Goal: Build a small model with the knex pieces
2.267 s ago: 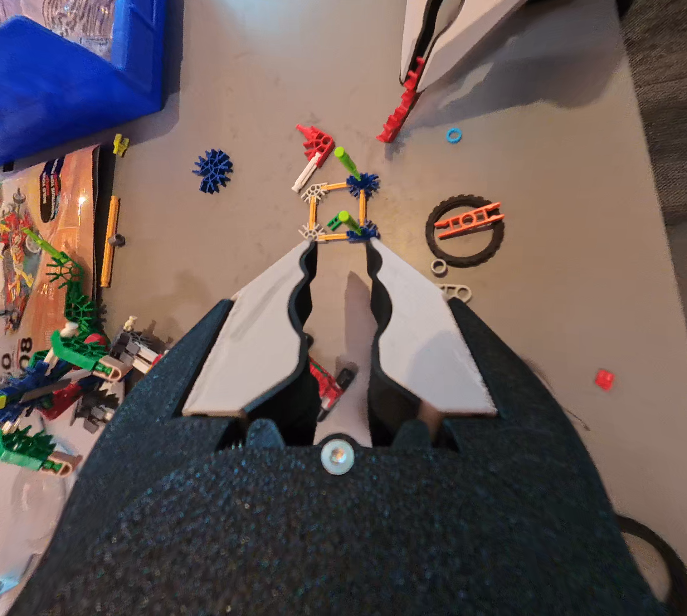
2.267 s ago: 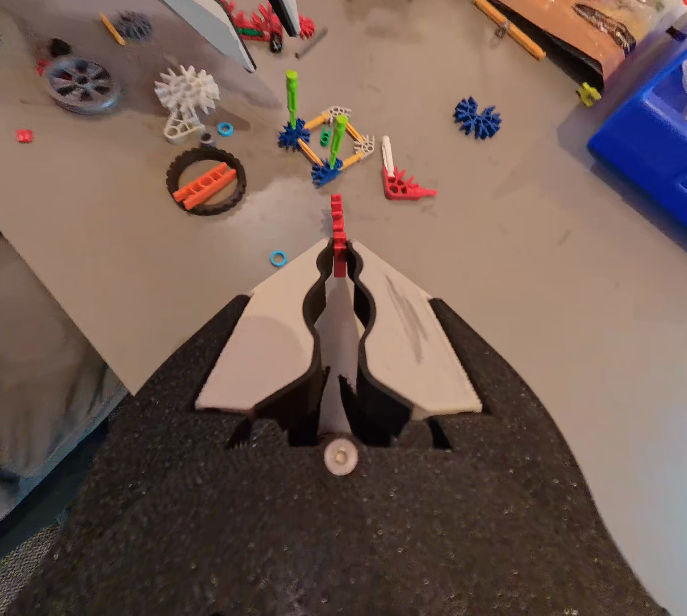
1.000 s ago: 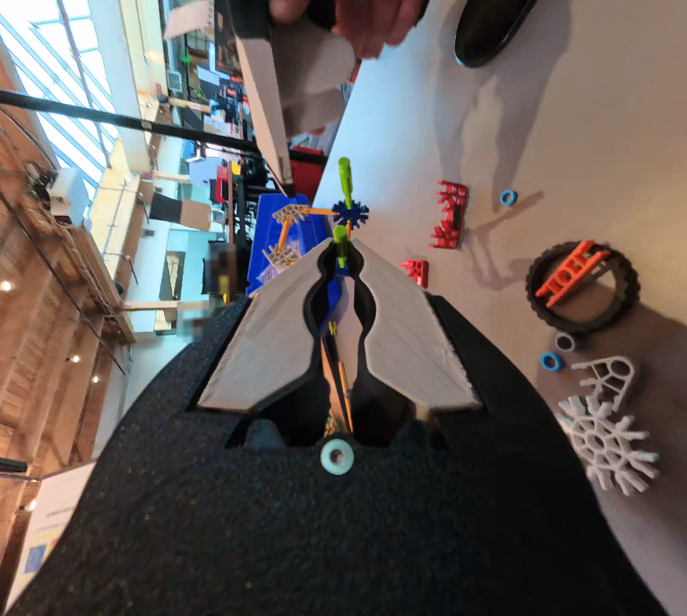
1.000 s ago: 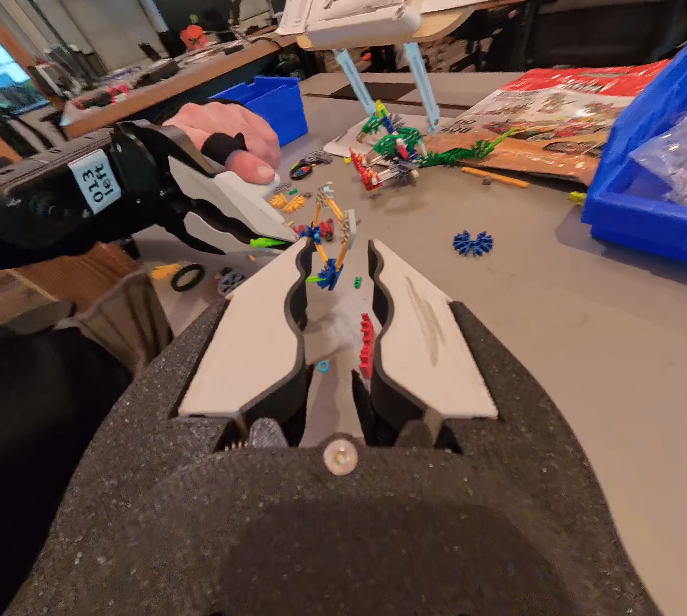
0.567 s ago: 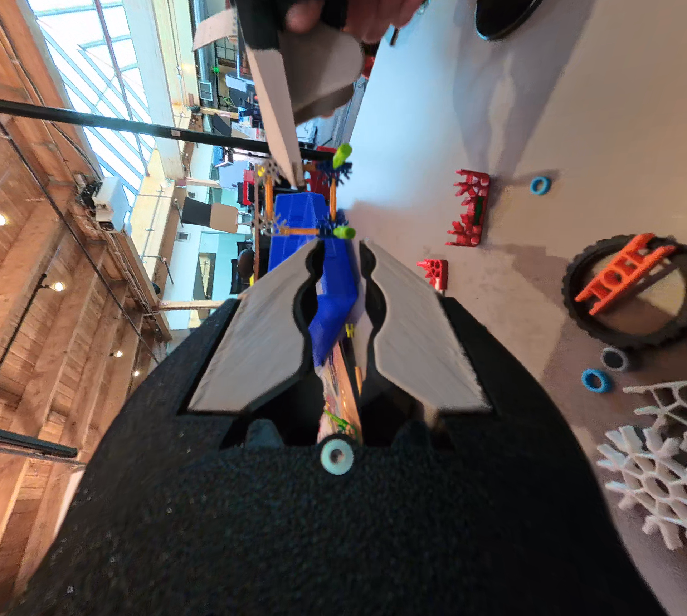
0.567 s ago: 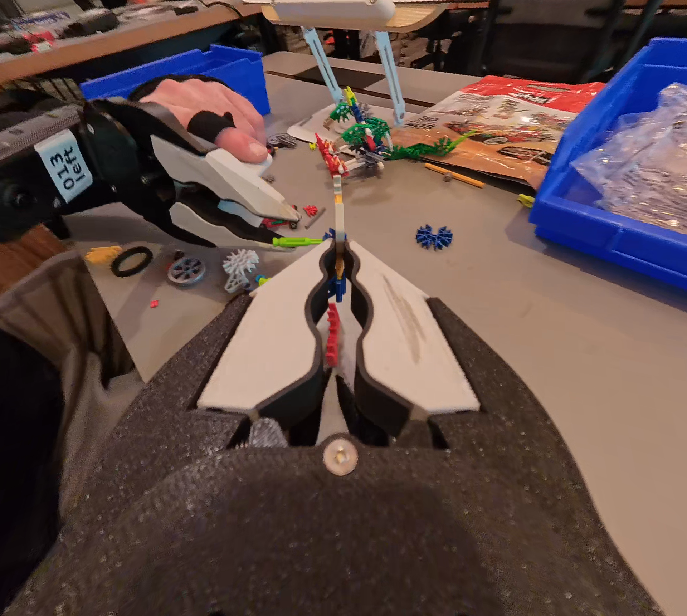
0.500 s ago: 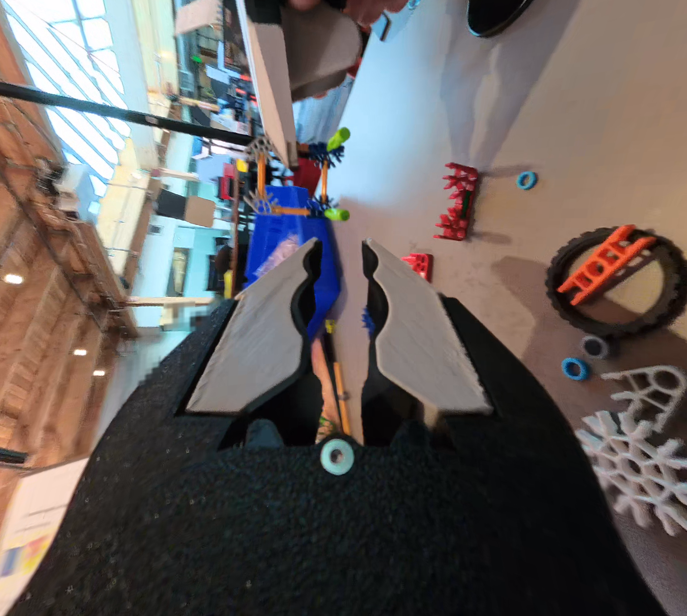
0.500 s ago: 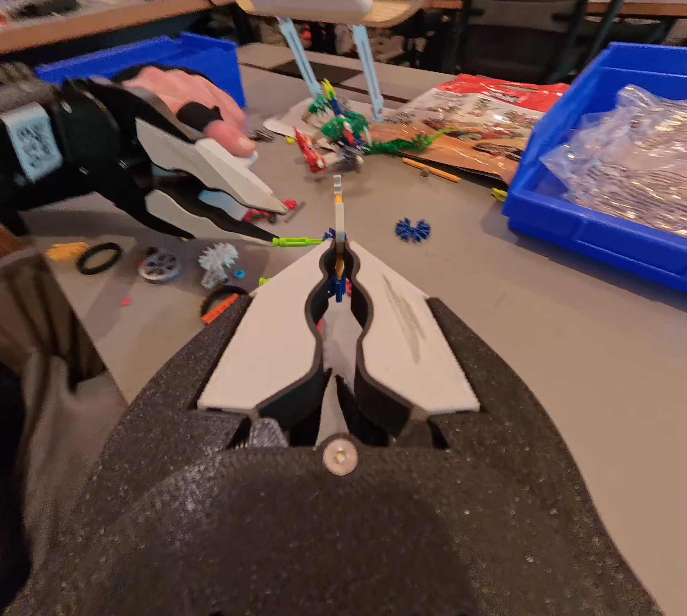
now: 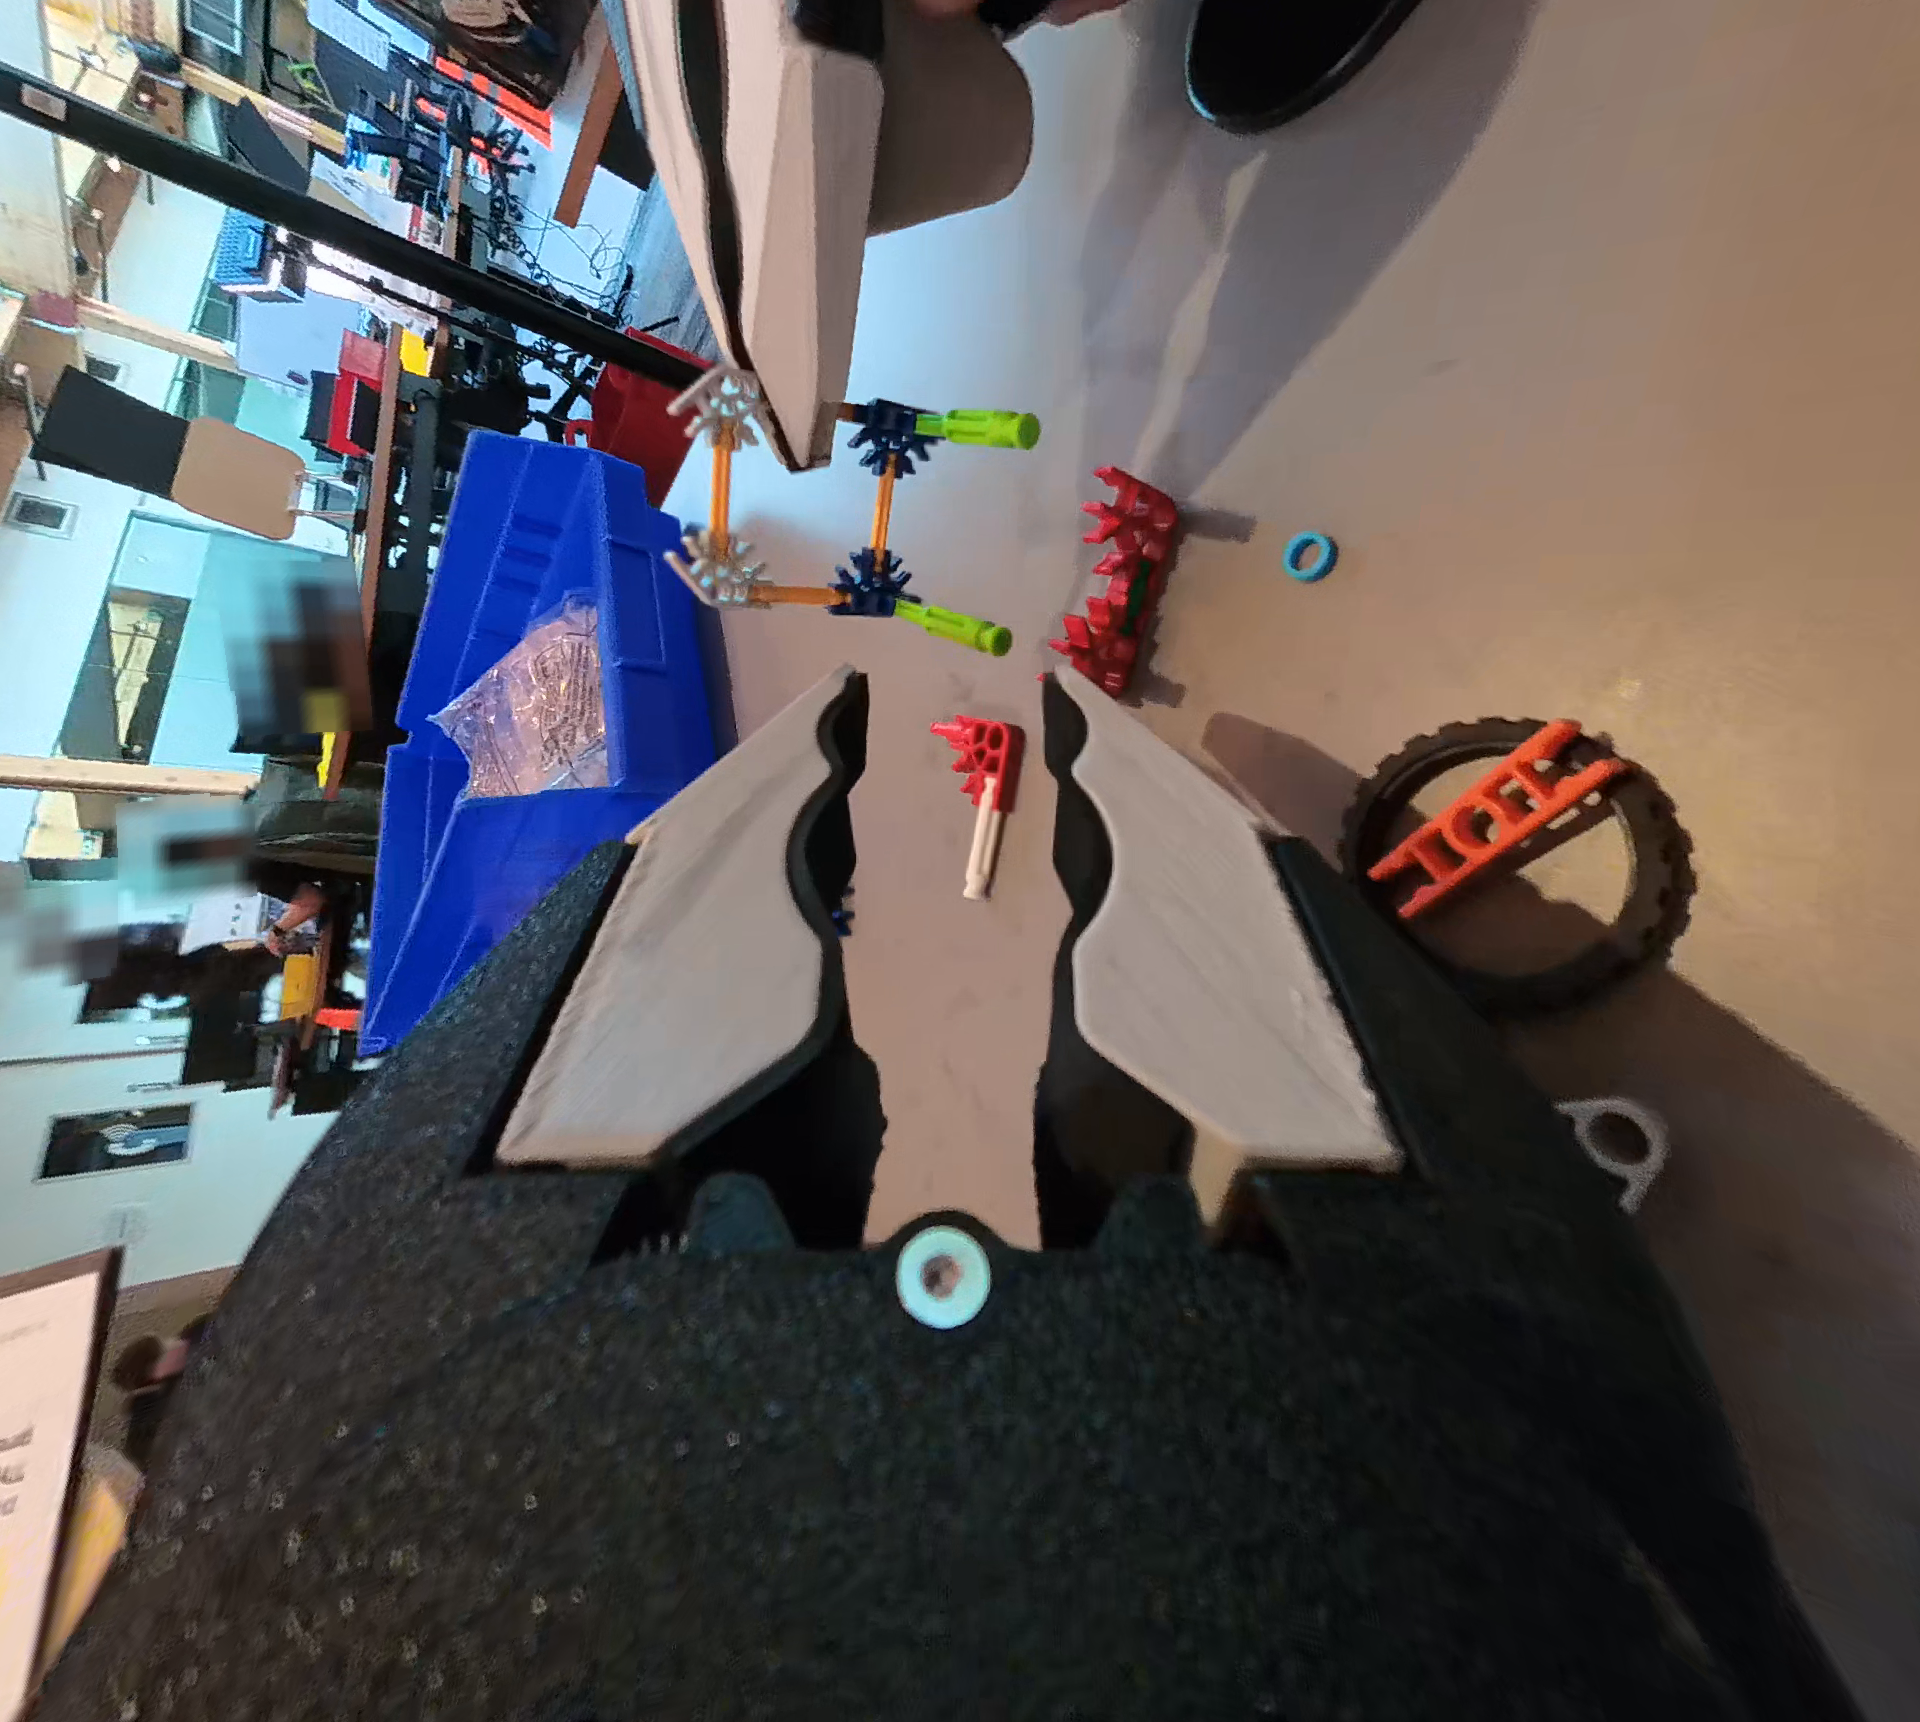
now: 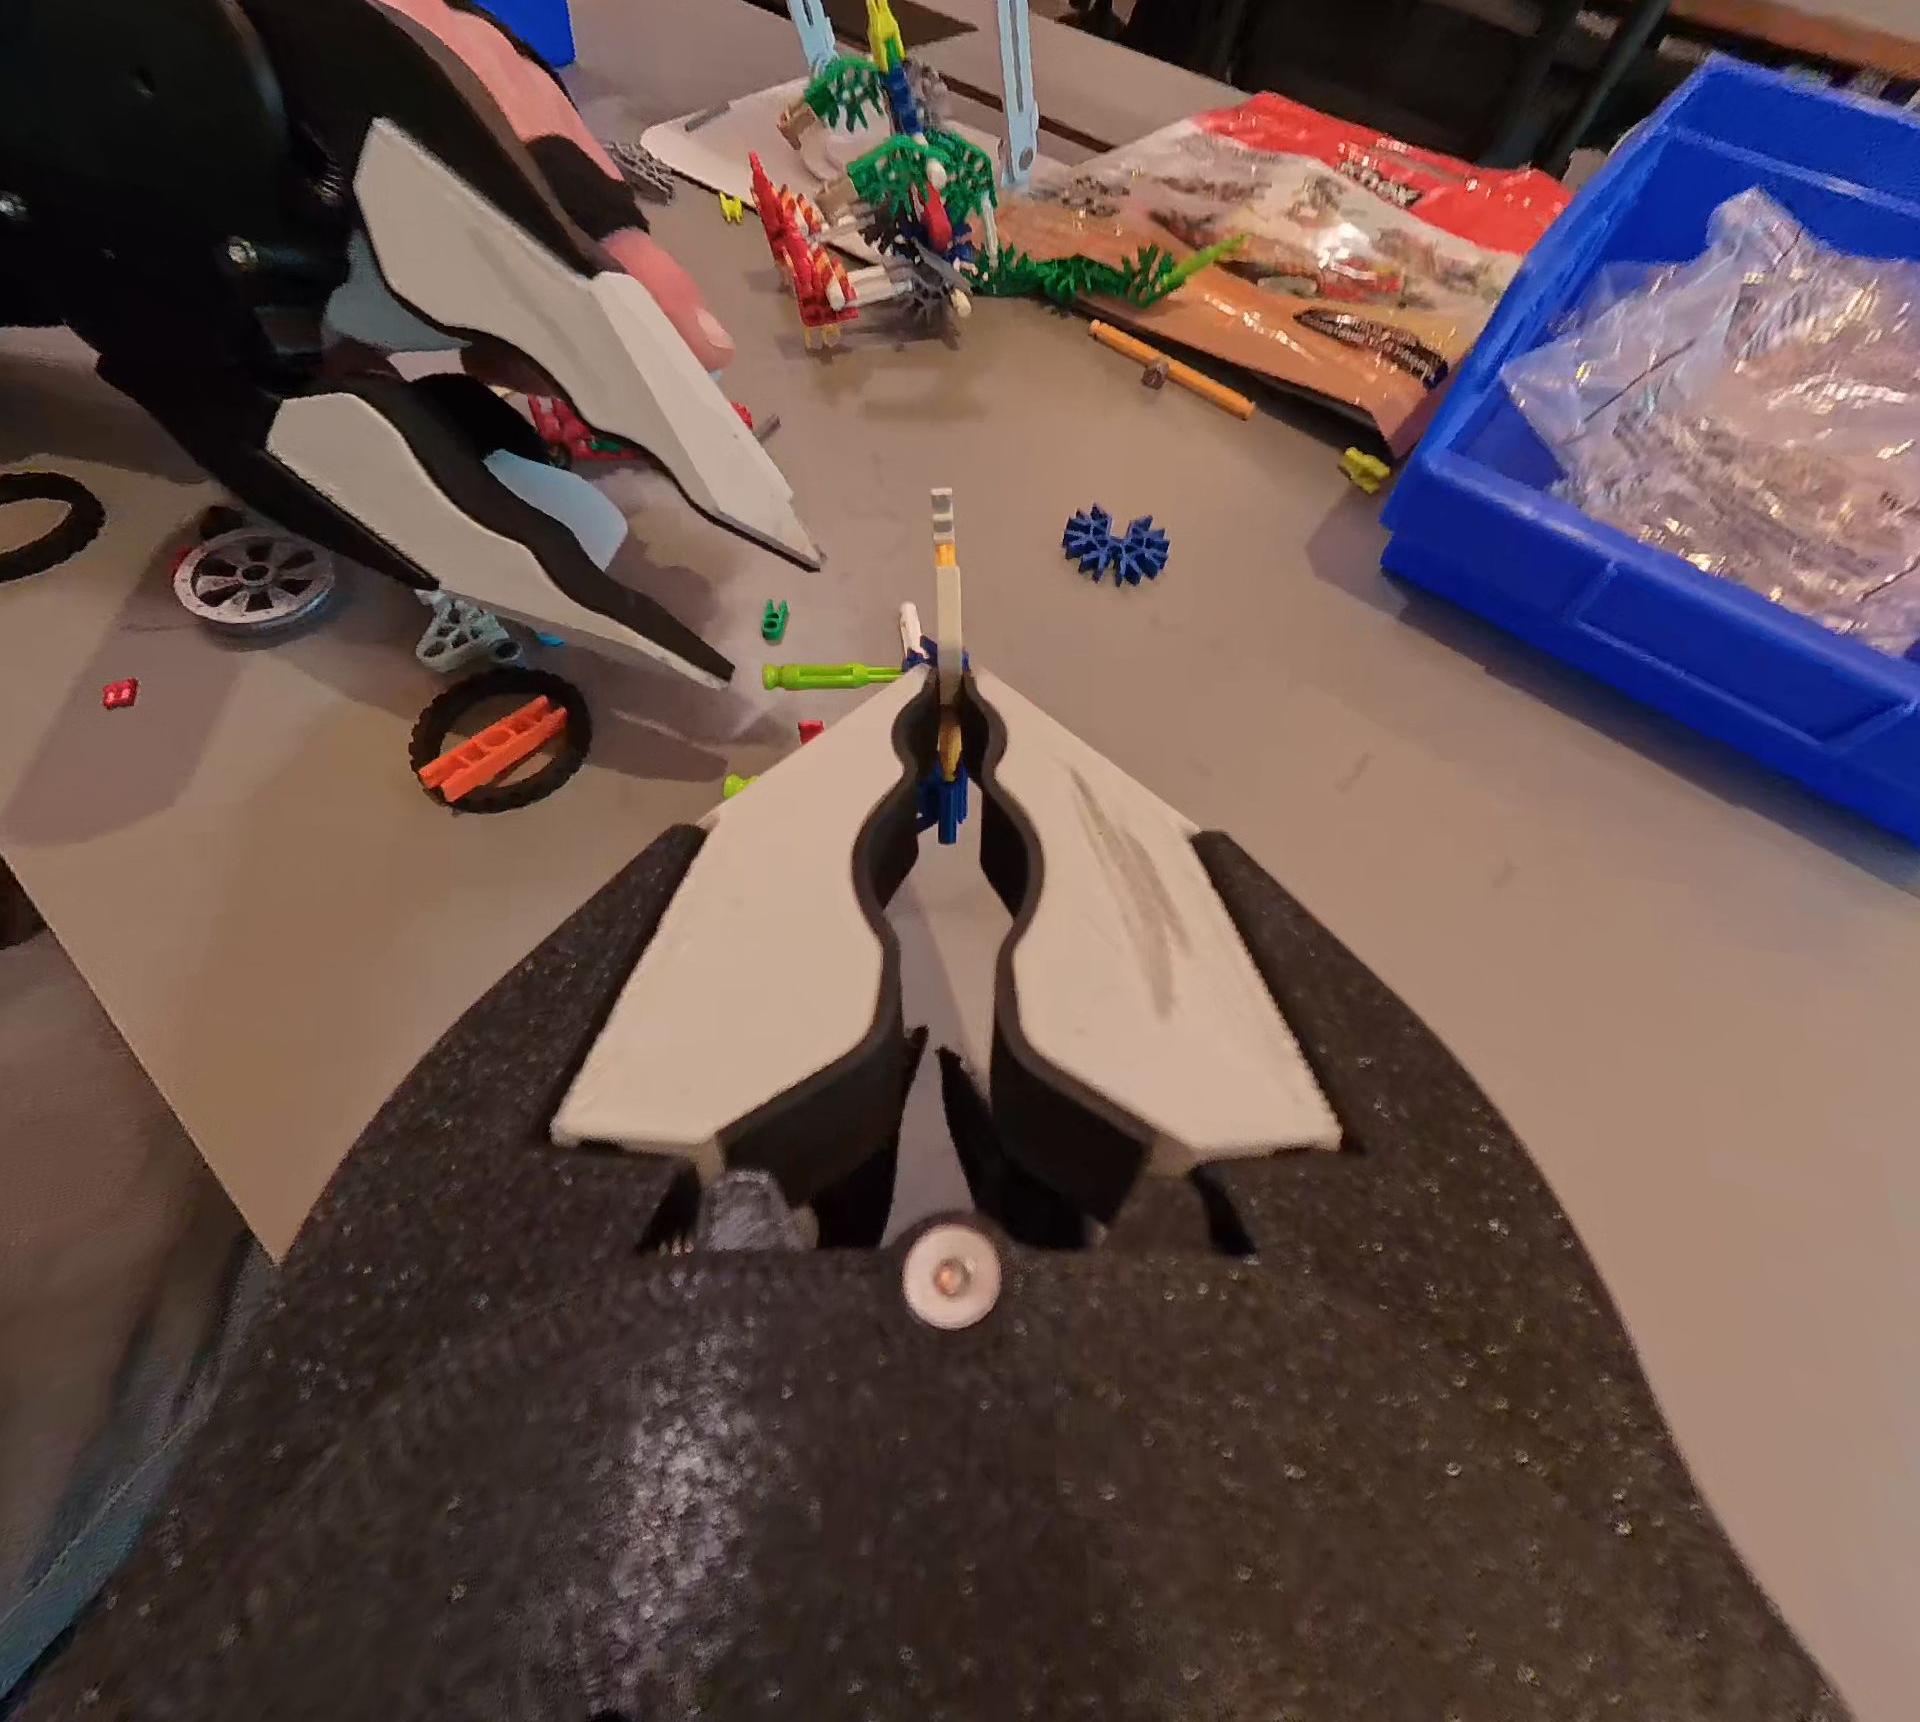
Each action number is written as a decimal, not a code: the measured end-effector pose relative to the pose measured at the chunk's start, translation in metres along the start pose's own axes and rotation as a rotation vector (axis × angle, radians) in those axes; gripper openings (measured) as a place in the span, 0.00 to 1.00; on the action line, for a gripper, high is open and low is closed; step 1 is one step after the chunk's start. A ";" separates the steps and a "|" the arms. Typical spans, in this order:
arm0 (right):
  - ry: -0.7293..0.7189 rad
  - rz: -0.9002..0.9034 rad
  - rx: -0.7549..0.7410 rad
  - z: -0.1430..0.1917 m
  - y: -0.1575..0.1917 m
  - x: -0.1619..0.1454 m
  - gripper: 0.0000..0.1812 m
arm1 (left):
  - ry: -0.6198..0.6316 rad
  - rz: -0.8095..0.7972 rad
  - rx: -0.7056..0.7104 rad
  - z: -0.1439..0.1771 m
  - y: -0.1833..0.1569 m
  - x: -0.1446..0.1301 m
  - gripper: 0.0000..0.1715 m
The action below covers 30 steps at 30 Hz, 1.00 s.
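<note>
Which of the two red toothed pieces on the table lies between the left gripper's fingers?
The smaller red connector with a white rod plugged in, framed by the open left gripper. The longer red toothed strip lies beyond its fingertips.

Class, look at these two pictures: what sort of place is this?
Probably a shared workshop: a grey table strewn with plastic construction-toy pieces, a blue plastic storage bin, and further benches behind.

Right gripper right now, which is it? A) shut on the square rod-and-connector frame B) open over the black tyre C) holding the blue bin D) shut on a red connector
A: the right gripper has its jaws closed on the square frame, held edge-on in the right wrist view; the left gripper is open and empty.
</note>
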State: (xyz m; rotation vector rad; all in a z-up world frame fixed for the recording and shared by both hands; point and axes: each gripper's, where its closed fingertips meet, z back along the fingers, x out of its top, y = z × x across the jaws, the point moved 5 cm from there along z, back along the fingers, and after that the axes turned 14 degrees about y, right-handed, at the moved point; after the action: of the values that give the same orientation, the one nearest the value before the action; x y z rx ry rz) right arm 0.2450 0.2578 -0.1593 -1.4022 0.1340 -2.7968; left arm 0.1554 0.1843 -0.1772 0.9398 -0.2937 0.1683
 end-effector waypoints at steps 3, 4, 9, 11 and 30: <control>-0.033 0.042 -0.034 0.007 0.000 0.007 0.01 | -0.039 0.110 -0.018 0.003 0.011 0.002 0.18; -0.038 0.060 -0.053 0.009 0.000 0.008 0.01 | -0.058 0.152 -0.023 0.005 0.017 0.003 0.18; -0.067 0.081 -0.041 0.018 0.005 0.018 0.01 | -0.152 0.356 -0.086 0.014 0.040 0.007 0.18; -0.097 0.073 -0.008 0.021 0.008 0.024 0.01 | -0.185 0.408 -0.121 0.016 0.046 0.010 0.17; -0.113 0.020 0.131 0.028 0.020 0.046 0.03 | -0.328 0.631 -0.294 0.030 0.062 0.015 0.00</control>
State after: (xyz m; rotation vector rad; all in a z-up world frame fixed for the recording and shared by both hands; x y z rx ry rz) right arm 0.2394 0.2333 -0.1078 -1.5133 -0.0348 -2.6480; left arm 0.1479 0.1956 -0.1079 0.5546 -0.8930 0.5361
